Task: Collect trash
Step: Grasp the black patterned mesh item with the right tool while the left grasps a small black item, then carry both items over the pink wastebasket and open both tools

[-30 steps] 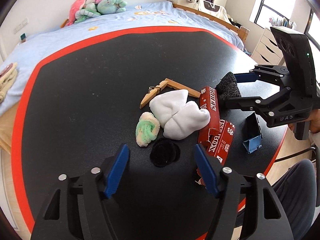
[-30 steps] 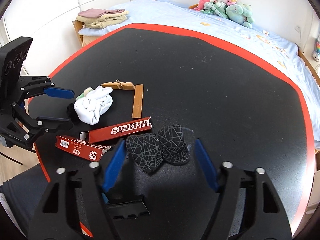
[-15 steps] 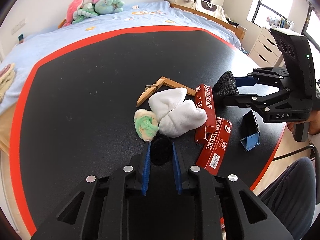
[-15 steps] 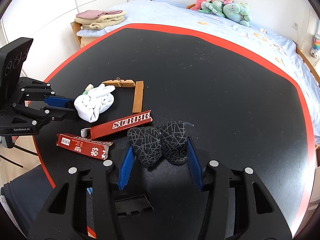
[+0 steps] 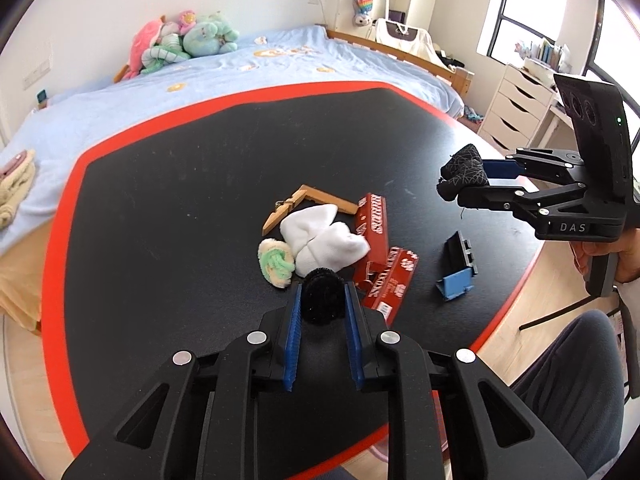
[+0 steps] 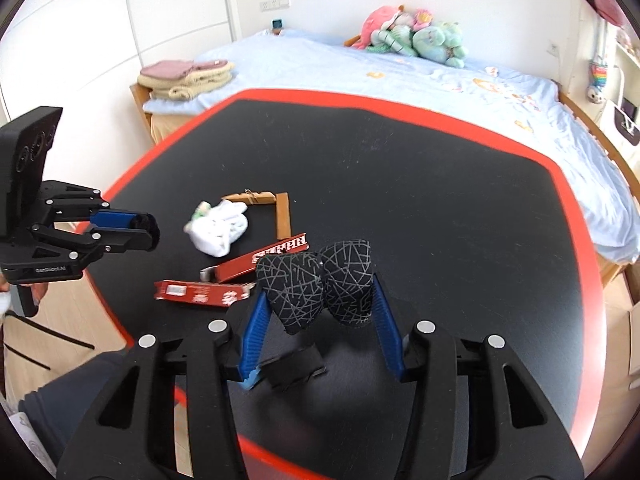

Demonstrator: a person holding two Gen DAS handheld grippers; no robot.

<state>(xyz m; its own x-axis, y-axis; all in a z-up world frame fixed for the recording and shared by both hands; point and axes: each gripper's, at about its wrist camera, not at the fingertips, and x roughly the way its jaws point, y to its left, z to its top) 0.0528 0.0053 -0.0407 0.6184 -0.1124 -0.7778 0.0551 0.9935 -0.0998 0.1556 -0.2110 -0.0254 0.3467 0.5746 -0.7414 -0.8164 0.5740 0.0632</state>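
My left gripper [image 5: 321, 300] is shut on a small black fuzzy ball [image 5: 322, 295], lifted just off the black table [image 5: 180, 184]. My right gripper [image 6: 316, 300] is shut on a black bundle with a grey crackle pattern [image 6: 316, 280], held above the table; it also shows at the right of the left wrist view, bundle [image 5: 464, 170] in its jaws. On the table lie two red boxes [image 5: 386, 280], a white sock bundle [image 5: 320, 236], a green-and-cream fuzzy bundle [image 5: 274, 260] and a wooden angle piece [image 5: 298, 204].
A small blue-and-black box [image 5: 458, 268] lies near the table's right edge. A bed with blue sheet [image 6: 440, 80] and plush toys [image 6: 416, 36] stands behind the red-rimmed table. Folded towels [image 6: 188, 76] sit at the bed's end. A person's leg [image 5: 572, 380] is beside the table.
Both grippers closed from wide open, the left on the black fuzzy ball and the right on the crackle-pattern bundle, and both have lifted their loads off the table.
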